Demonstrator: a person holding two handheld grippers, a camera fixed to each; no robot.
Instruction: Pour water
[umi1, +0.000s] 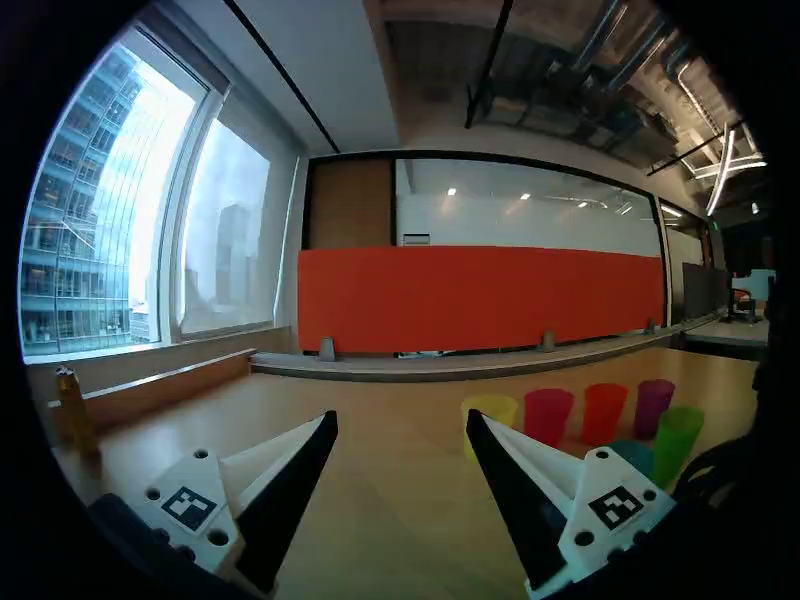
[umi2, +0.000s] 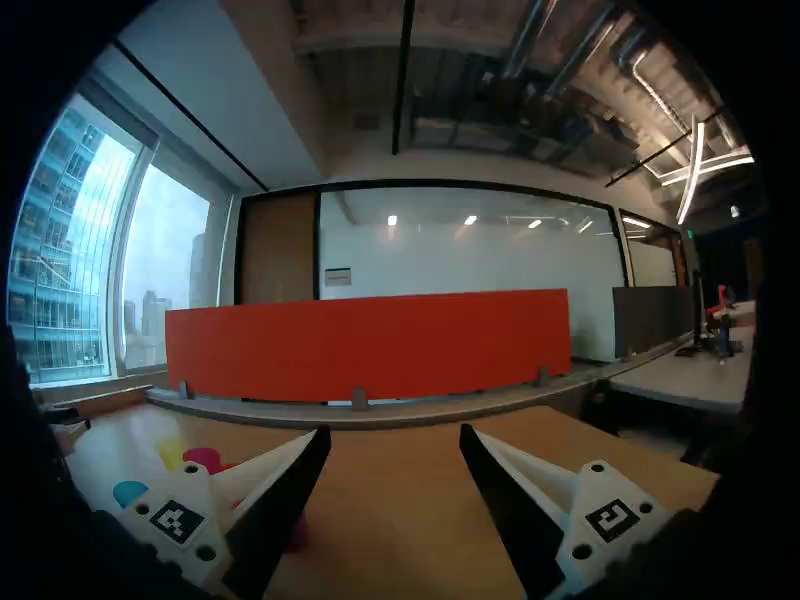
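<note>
Hovering above wooden surface | left tongs: wide open, empty | right tongs: wide open, empty | coloured cups: clustered right of left tongs | amber bottle: far left

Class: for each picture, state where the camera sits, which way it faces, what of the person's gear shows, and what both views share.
Left gripper view: rides on the left hand-held gripper, jaws open, facing across the wooden table to the orange partition; coloured cups at right.
Right gripper view: rides on the right hand-held gripper, jaws open, facing the same partition; cups low at left.
Shared: table, partition, cups.
</note>
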